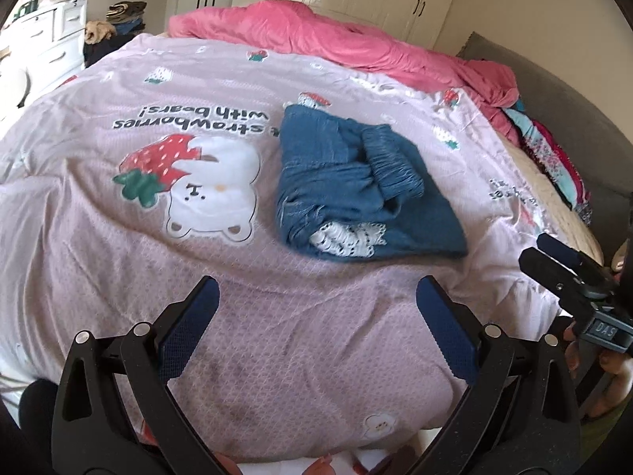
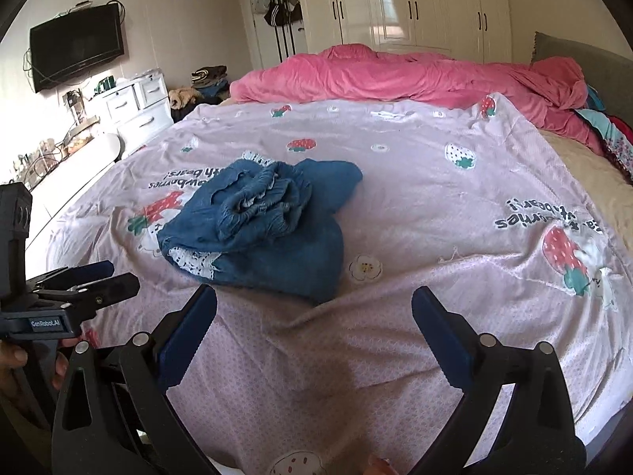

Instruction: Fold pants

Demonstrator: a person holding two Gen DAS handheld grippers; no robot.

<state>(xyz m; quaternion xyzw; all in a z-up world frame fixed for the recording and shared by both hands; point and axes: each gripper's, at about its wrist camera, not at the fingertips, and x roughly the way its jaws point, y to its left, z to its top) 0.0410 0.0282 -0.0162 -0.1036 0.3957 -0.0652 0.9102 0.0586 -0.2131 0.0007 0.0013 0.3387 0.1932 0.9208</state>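
Note:
The blue denim pants (image 1: 352, 182) lie in a folded bundle on the pink strawberry-print sheet (image 1: 118, 261), elastic waistband on top and white lace trim at the near edge. In the right wrist view the same pants (image 2: 269, 221) sit left of centre. My left gripper (image 1: 316, 308) stands open, short of the bundle, nothing between its fingers. My right gripper (image 2: 314, 316) is open too, its tips just in front of the pants, apart from them. Each gripper shows in the other's view: the right gripper (image 1: 554, 261) at the right edge, the left gripper (image 2: 103, 277) at the left edge.
A pink quilt (image 2: 395, 75) is bunched along the far side of the bed, with colourful clothes (image 1: 554, 158) at the right by a grey headboard (image 1: 561, 79). White drawers (image 2: 134, 107), a wall television (image 2: 75, 51) and wardrobes (image 2: 395, 4) line the room.

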